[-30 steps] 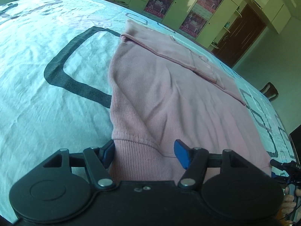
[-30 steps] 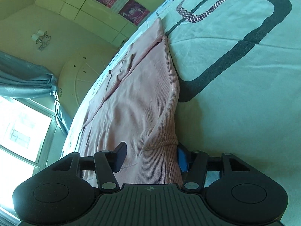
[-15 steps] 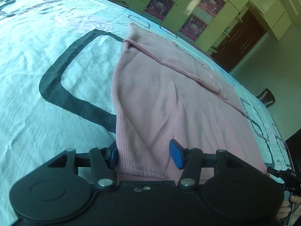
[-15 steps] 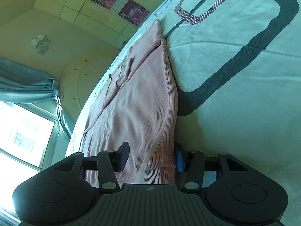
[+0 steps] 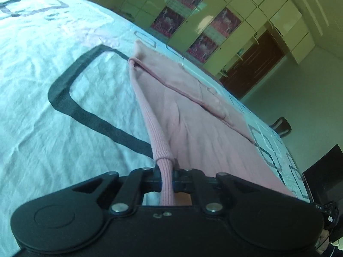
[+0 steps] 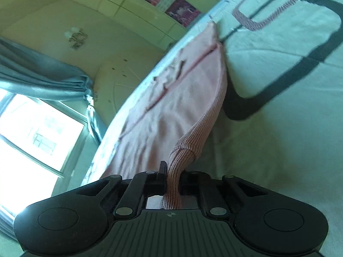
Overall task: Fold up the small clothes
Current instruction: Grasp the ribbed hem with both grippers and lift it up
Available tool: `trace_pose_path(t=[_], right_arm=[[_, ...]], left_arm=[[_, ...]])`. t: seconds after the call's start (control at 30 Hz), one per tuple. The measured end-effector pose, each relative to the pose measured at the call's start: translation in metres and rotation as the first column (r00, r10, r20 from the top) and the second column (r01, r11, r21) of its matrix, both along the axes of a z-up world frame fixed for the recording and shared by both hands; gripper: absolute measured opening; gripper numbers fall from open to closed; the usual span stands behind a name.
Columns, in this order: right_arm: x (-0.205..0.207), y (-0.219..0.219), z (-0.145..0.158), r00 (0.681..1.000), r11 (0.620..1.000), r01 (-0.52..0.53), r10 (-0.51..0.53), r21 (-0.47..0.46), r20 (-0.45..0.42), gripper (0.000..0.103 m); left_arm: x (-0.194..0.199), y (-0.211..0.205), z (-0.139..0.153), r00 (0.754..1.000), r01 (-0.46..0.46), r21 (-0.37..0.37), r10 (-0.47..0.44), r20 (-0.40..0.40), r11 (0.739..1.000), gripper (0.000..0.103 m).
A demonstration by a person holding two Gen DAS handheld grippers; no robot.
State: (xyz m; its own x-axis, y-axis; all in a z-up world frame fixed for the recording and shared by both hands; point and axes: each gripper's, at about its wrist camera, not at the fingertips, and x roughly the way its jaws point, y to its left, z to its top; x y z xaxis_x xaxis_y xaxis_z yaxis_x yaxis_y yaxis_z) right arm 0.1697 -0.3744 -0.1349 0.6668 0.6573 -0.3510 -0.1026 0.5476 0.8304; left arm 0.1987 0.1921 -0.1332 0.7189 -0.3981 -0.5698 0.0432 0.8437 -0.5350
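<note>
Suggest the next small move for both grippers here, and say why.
Probably lift both corners together and carry them toward the far edge. The left gripper and right gripper have just closed, jaws pinching the near hem of the pink garment, which otherwise lies flat on the sheet.

Bare bedsheet (image 5: pixel 53 107) lies open beside the pink garment (image 5: pixel 193 128); nothing stands there.

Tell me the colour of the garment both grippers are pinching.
Pink, rib-knit sweater; clearest in the left wrist view.
</note>
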Motion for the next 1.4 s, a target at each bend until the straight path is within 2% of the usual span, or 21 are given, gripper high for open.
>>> trace_pose_path(t=[0.03, 0.1, 0.17, 0.2, 0.3, 0.43, 0.53, 0.7, 0.8, 0.87, 0.93, 1.07, 1.2, 1.23, 1.27, 1.3, 1.33, 1.37, 1.4], right_arm=[[0.0, 0.0, 0.002, 1.0, 0.999, 0.005, -0.005, -0.032, 0.001, 0.007], [0.006, 0.003, -0.012, 0.998, 0.997, -0.01, 0.004, -0.081, -0.07, 0.007], [0.008, 0.007, -0.023, 0.991, 0.991, -0.031, 0.014, -0.128, -0.131, 0.007], [0.007, 0.007, -0.022, 0.992, 0.993, -0.025, 0.01, -0.119, -0.125, 0.007], [0.005, -0.001, -0.008, 0.997, 0.998, 0.025, -0.028, -0.053, -0.066, 0.007], [0.023, -0.007, 0.031, 0.997, 0.997, 0.061, -0.059, -0.039, 0.05, 0.007], [0.052, -0.011, 0.061, 0.988, 0.994, 0.1, -0.094, -0.046, 0.121, 0.007], [0.127, -0.013, 0.092, 0.976, 0.984, 0.173, -0.164, -0.047, 0.143, 0.007], [0.189, -0.015, 0.096, 0.973, 0.978, 0.206, -0.2, -0.044, 0.117, 0.007], [0.231, -0.016, 0.093, 0.973, 0.974, 0.22, -0.216, -0.048, 0.08, 0.007], [0.276, -0.017, 0.084, 0.975, 0.973, 0.221, -0.22, -0.069, 0.033, 0.007], [0.354, -0.015, 0.047, 0.971, 0.97, 0.219, -0.227, -0.105, -0.077, 0.007], [0.409, -0.011, 0.001, 0.958, 0.971, 0.204, -0.224, -0.121, -0.18, 0.008], [0.415, -0.012, -0.007, 0.956, 0.971, 0.21, -0.228, -0.113, -0.185, 0.008], [0.419, -0.014, -0.015, 0.956, 0.972, 0.215, -0.229, -0.093, -0.183, 0.011], [0.422, -0.016, -0.019, 0.952, 0.97, 0.224, -0.239, -0.094, -0.193, 0.018], [0.42, -0.018, -0.019, 0.947, 0.961, 0.248, -0.266, -0.119, -0.178, 0.053], [0.416, -0.02, -0.016, 0.949, 0.953, 0.268, -0.286, -0.141, -0.129, 0.071], [0.412, -0.021, -0.012, 0.955, 0.95, 0.27, -0.286, -0.157, -0.085, 0.071]], left_arm=[[0.0, -0.001, -0.002, 1.0, -0.019, 0.035, 0.019, -0.018, 0.999, 0.005], [0.005, -0.004, -0.014, 0.996, -0.01, 0.085, 0.017, -0.084, 0.996, 0.005], [0.006, -0.006, -0.019, 0.994, -0.007, 0.092, 0.017, -0.105, 0.996, 0.005], [0.006, -0.004, -0.017, 0.995, -0.015, 0.082, 0.023, -0.102, 0.997, 0.005], [0.006, -0.001, -0.004, 0.997, -0.023, 0.051, 0.027, -0.073, 0.998, 0.005], [0.013, 0.002, 0.024, 0.999, -0.033, -0.012, 0.033, 0.004, 0.999, 0.005], [0.038, 0.002, 0.047, 0.997, -0.047, -0.067, 0.051, 0.064, 0.997, 0.005], [0.118, -0.001, 0.076, 0.99, -0.061, -0.17, 0.081, 0.115, 0.984, 0.005], [0.179, -0.007, 0.082, 0.99, -0.051, -0.163, 0.072, 0.124, 0.985, 0.005], [0.222, -0.009, 0.077, 0.992, -0.049, -0.15, 0.065, 0.104, 0.987, 0.005], [0.264, -0.011, 0.068, 0.996, -0.049, -0.133, 0.06, 0.073, 0.99, 0.005], [0.344, -0.009, 0.029, 0.998, -0.062, -0.123, 0.058, -0.031, 0.99, 0.005], [0.394, -0.008, -0.007, 0.994, -0.036, -0.083, 0.026, -0.109, 0.996, 0.006], [0.4, -0.008, -0.012, 0.994, -0.024, -0.077, 0.015, -0.113, 0.997, 0.008], [0.404, -0.006, -0.013, 0.994, -0.02, -0.081, 0.011, -0.108, 0.997, 0.014], [0.404, -0.004, -0.011, 0.996, -0.016, -0.091, 0.009, -0.085, 0.996, 0.034], [0.402, 0.0, -0.008, 0.998, -0.024, -0.088, 0.02, -0.051, 0.996, 0.058], [0.399, 0.003, -0.001, 0.999, -0.04, -0.073, 0.04, -0.007, 0.996, 0.067], [0.396, 0.004, 0.004, 0.998, -0.046, -0.05, 0.048, 0.03, 0.998, 0.073]])
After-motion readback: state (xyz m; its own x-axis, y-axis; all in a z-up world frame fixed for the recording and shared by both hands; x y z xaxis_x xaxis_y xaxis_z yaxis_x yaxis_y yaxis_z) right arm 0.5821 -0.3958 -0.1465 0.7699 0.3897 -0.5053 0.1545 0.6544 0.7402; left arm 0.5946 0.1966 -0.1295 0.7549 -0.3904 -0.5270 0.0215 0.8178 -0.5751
